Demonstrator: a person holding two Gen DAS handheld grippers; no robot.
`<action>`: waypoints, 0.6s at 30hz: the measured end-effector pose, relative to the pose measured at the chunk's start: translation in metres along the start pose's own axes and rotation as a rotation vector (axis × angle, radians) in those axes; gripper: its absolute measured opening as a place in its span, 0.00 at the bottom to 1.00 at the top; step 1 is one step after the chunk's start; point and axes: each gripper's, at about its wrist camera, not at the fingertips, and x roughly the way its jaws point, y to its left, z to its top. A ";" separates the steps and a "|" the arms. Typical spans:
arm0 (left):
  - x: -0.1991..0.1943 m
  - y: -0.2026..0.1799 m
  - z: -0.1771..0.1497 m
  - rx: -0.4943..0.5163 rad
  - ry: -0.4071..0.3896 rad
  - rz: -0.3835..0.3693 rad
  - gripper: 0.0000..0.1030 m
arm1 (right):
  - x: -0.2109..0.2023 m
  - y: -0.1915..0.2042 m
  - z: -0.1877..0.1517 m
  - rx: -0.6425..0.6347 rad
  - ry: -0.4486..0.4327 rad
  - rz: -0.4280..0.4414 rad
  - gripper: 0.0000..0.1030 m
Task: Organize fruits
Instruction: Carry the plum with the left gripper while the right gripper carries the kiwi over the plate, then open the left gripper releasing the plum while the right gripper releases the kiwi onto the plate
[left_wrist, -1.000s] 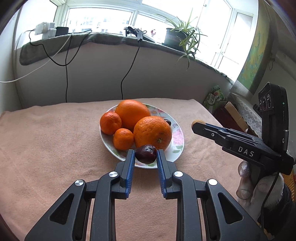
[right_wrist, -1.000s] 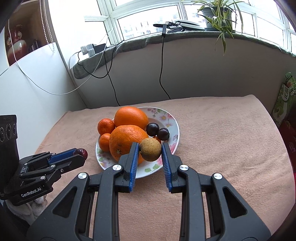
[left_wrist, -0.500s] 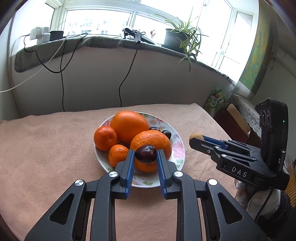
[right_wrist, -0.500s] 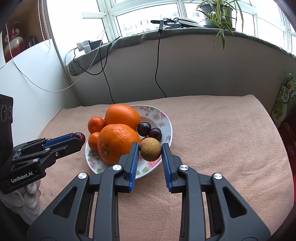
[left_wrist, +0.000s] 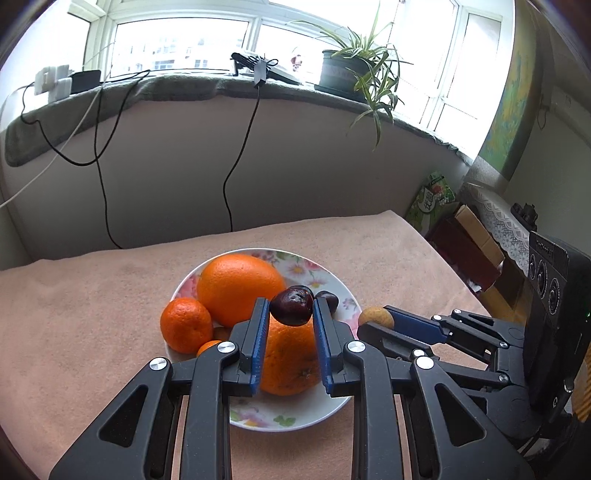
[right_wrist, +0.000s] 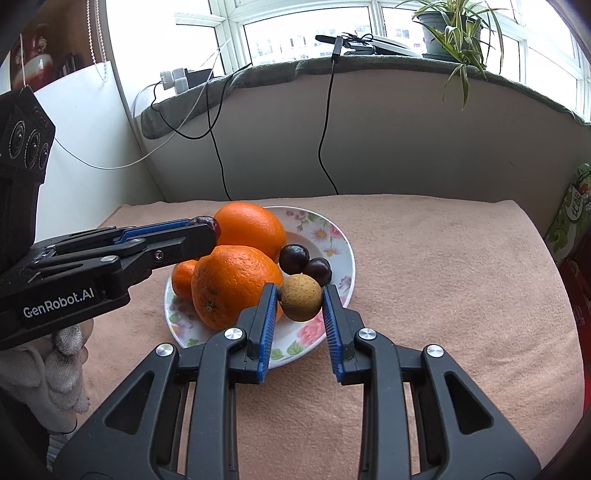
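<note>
A flowered white plate (left_wrist: 332, 291) (right_wrist: 332, 236) on the pink cloth carries two big oranges (left_wrist: 240, 284) (right_wrist: 236, 284), small mandarins (left_wrist: 184, 325) (right_wrist: 184, 278) and two dark plums (right_wrist: 293, 258). My left gripper (left_wrist: 291, 314) is shut on a dark red plum (left_wrist: 291, 306), held above the near orange over the plate; it shows at the left of the right wrist view (right_wrist: 212, 232). My right gripper (right_wrist: 300, 301) is shut on a small brown round fruit (right_wrist: 300, 297) over the plate's near right part, and appears at the right of the left wrist view (left_wrist: 375, 319).
The pink cloth (right_wrist: 443, 277) covers the table up to a grey wall with hanging black cables (left_wrist: 236, 166). A windowsill above holds a potted plant (left_wrist: 354, 70) and chargers. Boxes and a green bag (left_wrist: 432, 195) stand past the table's right edge.
My left gripper has carried the plum forward and a little up, from the plate's near rim to above the fruit. The right gripper has barely moved with its brown fruit.
</note>
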 end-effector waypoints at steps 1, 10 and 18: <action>0.002 -0.001 0.002 0.003 0.001 0.001 0.22 | 0.001 0.001 0.000 -0.005 0.001 -0.001 0.26; 0.009 -0.006 0.010 0.020 0.009 0.003 0.22 | 0.007 -0.002 0.002 -0.002 0.016 0.021 0.26; 0.011 -0.005 0.011 0.018 0.012 0.000 0.22 | 0.010 -0.004 0.002 0.014 0.027 0.043 0.26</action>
